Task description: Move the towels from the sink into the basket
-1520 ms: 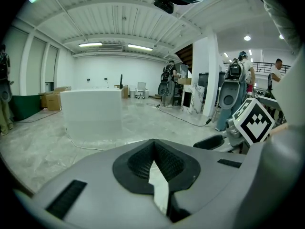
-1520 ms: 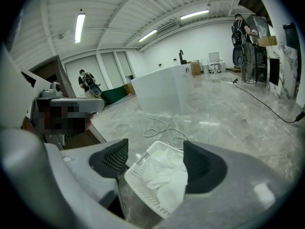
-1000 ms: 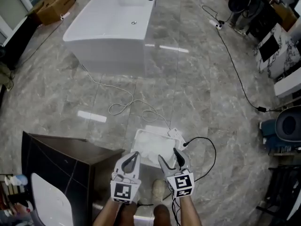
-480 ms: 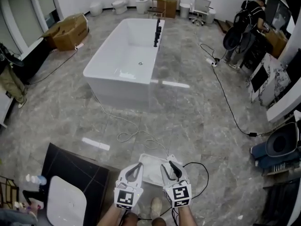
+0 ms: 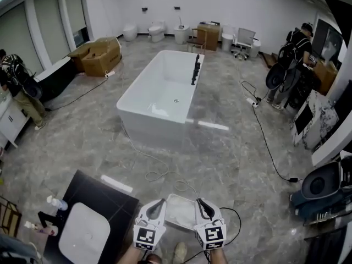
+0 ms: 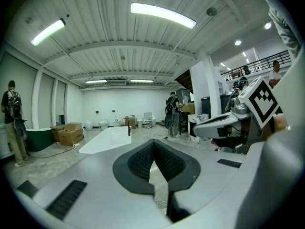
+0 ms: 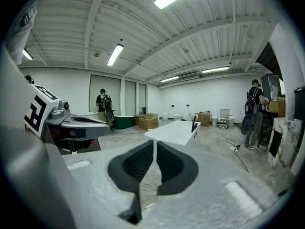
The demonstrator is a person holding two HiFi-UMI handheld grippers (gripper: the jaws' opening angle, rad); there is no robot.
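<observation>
Freshly closing and empty, right claw (image 5: 200, 203) hangs over basket (image 5: 180, 196).

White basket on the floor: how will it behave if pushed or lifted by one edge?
The basket looks like light plastic, so lifted by one edge it would probably tilt. The floor is glossy, so a push likely slides it. The towels inside look soft and may shift.

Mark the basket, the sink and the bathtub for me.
basket (image 5: 179, 197), head view, far rim.
sink (image 5: 82, 236), head view, bare bowl.
bathtub (image 5: 154, 126), head view, near outer wall.
</observation>
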